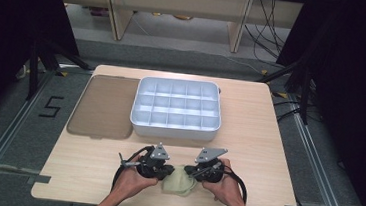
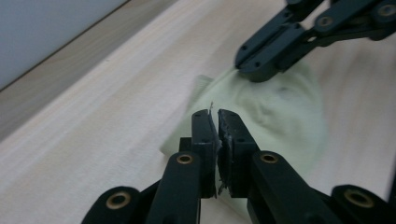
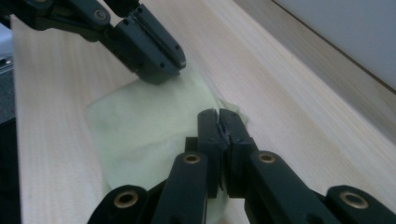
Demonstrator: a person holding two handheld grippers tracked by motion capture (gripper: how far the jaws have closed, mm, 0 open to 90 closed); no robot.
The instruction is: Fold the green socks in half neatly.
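Pale green cloth [image 1: 178, 181] lay on the table [image 1: 268, 140] near its front edge, between both grippers. Left gripper [image 2: 215, 114] and right gripper [image 3: 218, 113] each had jaws clenched on an edge. Best lifted evenly, tension matched.

Even overhead light on the table [image 1: 248, 139]; dark surroundings. Gripper views are soft, the cloth [image 2: 280, 112] blurred.

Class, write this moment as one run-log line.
left tongs: shut on pale green cloth | right tongs: shut on cloth | cloth: on table, near edge | compartment tray: untouched
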